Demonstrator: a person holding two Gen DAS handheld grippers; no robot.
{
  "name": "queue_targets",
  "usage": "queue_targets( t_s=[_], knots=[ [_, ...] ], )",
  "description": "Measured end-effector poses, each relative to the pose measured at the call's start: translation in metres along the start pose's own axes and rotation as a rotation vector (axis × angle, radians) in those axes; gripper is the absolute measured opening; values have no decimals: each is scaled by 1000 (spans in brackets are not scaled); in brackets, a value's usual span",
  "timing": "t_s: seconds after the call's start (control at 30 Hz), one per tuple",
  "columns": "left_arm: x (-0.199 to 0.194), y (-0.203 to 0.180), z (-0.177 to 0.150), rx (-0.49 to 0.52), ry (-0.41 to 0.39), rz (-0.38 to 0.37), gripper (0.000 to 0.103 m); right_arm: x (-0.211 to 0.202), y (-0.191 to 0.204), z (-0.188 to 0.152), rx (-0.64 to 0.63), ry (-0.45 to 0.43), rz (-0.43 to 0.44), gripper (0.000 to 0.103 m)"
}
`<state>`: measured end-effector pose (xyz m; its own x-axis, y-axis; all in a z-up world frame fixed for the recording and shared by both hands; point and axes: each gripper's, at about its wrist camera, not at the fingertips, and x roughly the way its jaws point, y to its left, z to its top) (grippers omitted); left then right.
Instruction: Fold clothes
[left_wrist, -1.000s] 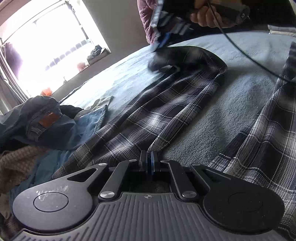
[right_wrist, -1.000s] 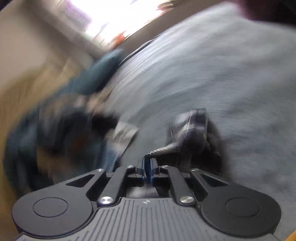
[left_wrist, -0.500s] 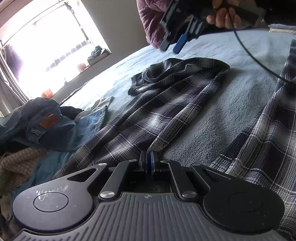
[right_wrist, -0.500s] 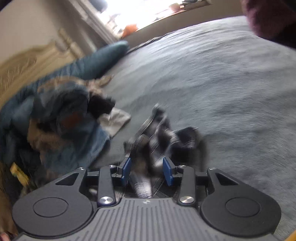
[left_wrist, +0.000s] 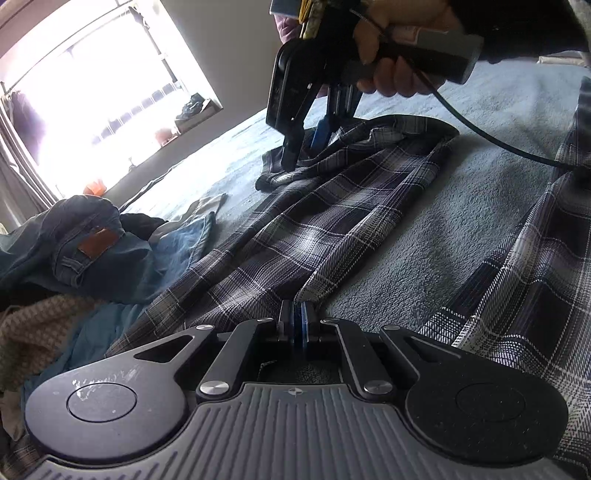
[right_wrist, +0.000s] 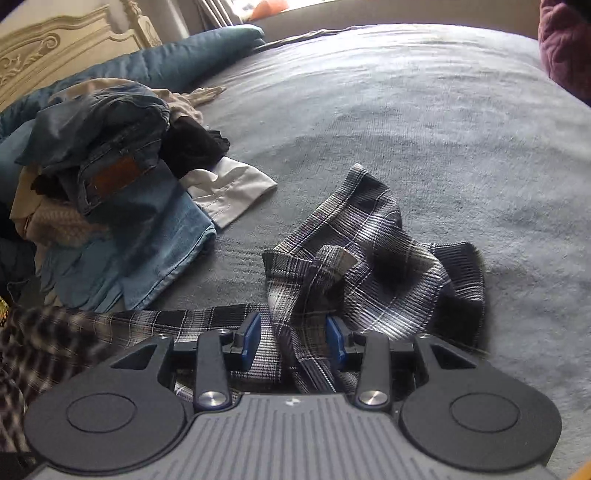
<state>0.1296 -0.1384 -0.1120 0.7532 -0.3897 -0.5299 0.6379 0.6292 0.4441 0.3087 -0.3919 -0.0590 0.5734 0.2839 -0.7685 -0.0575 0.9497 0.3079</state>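
Grey fleece bed cover (right_wrist: 424, 110): right gripper (right_wrist: 293, 341), earlier clamping dark plaid shirt (right_wrist: 369, 266), now spread; left gripper (left_wrist: 298, 325) still clenched on shirt edge.

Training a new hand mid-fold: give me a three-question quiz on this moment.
1. True or false: the left gripper is shut on the plaid shirt.
2. What lies between the right gripper's pads? A) jeans B) plaid fabric C) white cloth
3. Name the brown patch's garment in the pile.

Key: 1 true. 2 B; the pads stand apart, not pressing. 3 the jeans.
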Motion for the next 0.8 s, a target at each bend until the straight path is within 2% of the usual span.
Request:
queue_targets(
  t_s=[0.03,0.07,0.13,0.17,0.3,0.43,0.6,0.67,0.8],
  knots=[
    [0,0,0,1,0,2,3,2,-1,0,8,-4,-16,33],
    [0,-1,0,3,0,3,3,2,-4,-1,20,-9,-22,15],
    [0,-3,0,9,0,6,3,-4,-11,-2,57,-29,-20,4],
    [0,-3,0,12,-1,7,3,-8,-14,-2,74,-41,-19,2],
    [1,-2,0,10,-2,5,3,-42,-31,-5,128,-138,-21,1],
    [1,-2,-1,8,-4,3,3,-106,-66,-9,226,-287,-42,1],
    [0,0,-1,2,-8,-3,3,-183,-125,-45,368,-450,-141,1],
    [0,0,-2,1,-11,-5,3,-197,-149,-66,420,-457,-204,1],
    [-1,-1,-2,2,-15,-8,3,-189,-193,-106,554,-395,-280,1]
  ],
)
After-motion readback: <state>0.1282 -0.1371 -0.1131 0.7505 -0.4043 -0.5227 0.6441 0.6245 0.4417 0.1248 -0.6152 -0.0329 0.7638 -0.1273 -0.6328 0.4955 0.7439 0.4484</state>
